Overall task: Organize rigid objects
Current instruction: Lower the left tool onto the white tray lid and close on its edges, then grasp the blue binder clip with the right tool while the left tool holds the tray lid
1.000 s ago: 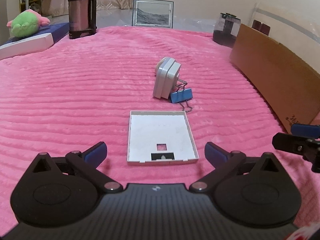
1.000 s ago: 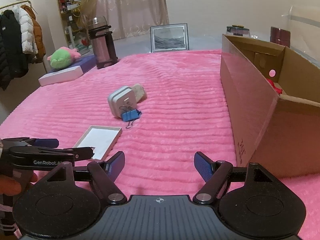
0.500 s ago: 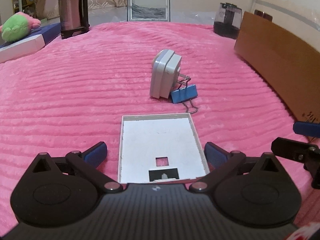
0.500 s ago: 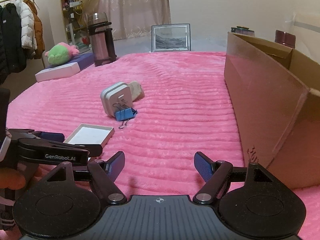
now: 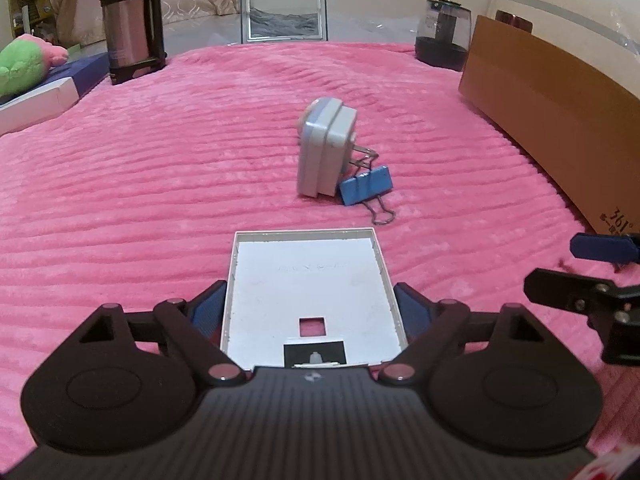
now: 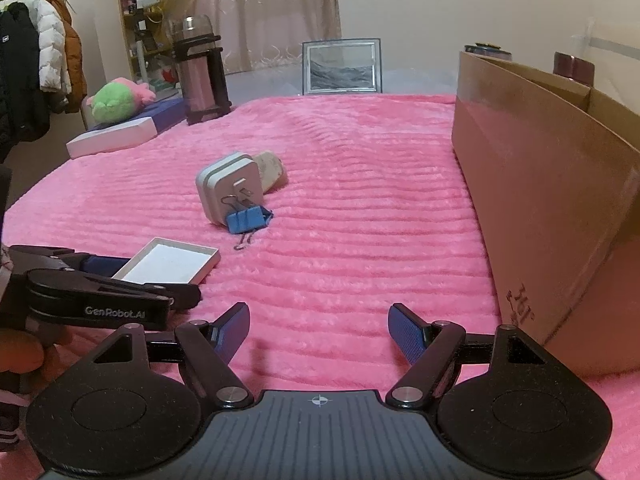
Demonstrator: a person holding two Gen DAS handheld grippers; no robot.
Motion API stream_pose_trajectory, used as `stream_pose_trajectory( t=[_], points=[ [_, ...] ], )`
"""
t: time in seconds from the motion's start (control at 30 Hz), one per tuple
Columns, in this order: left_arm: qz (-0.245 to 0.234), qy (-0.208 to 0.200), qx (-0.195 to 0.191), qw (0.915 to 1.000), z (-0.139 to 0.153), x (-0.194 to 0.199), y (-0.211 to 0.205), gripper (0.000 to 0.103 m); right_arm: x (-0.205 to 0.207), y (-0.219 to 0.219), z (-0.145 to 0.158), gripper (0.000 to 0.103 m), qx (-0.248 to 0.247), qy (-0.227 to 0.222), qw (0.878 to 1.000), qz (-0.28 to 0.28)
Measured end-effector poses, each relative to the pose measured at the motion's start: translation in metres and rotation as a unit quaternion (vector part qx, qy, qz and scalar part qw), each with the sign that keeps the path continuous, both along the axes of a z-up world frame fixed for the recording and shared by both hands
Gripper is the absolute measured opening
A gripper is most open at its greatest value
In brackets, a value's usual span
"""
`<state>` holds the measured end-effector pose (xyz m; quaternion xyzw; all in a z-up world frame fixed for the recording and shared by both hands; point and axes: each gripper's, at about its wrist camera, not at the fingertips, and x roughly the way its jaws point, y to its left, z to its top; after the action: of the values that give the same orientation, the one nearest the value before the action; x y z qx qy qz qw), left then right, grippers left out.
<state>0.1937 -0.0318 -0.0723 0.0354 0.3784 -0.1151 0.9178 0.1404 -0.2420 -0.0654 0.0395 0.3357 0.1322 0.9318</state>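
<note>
A shallow white tray (image 5: pixel 308 280) lies on the pink blanket (image 5: pixel 160 184) between the fingers of my left gripper (image 5: pixel 310 300). The jaws are closing, and the blue pads (image 5: pixel 210 308) meet the tray's side walls with no gap showing. The right wrist view shows the tray (image 6: pixel 172 264) flat on the blanket in the left gripper (image 6: pixel 152 280). Beyond it stand a grey plug block (image 5: pixel 326 152) and a blue binder clip (image 5: pixel 366 190) leaning on it. My right gripper (image 6: pixel 318 316) hovers open and empty over bare blanket, left of the cardboard box (image 6: pixel 540 200).
A beige object (image 6: pixel 272 170) lies behind the grey block. At the blanket's far edge stand a steel flask (image 5: pixel 132 20), a picture frame (image 5: pixel 284 14) and a dark glass jar (image 5: pixel 440 36). A green plush toy (image 5: pixel 20 68) rests on flat boxes at the left.
My left gripper moved forward until the tray sat between its fingers, then the jaws narrowed onto its sides. The right gripper sank a little toward the blanket, jaws unchanged.
</note>
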Motion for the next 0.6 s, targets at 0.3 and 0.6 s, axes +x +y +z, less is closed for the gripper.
stream_pose_trajectory(
  t=[0.3, 0.6],
  points=[
    [0.025, -0.018, 0.002, 0.9995, 0.017, 0.004, 0.039, 0.085, 0.030, 0.041, 0.004, 0.073, -0.005, -0.024, 0.999, 0.028],
    [0.031, -0.029, 0.003, 0.9991, 0.023, 0.019, 0.067, 0.085, 0.069, 0.083, -0.004, 0.070, -0.042, -0.032, 0.998, 0.017]
  ],
)
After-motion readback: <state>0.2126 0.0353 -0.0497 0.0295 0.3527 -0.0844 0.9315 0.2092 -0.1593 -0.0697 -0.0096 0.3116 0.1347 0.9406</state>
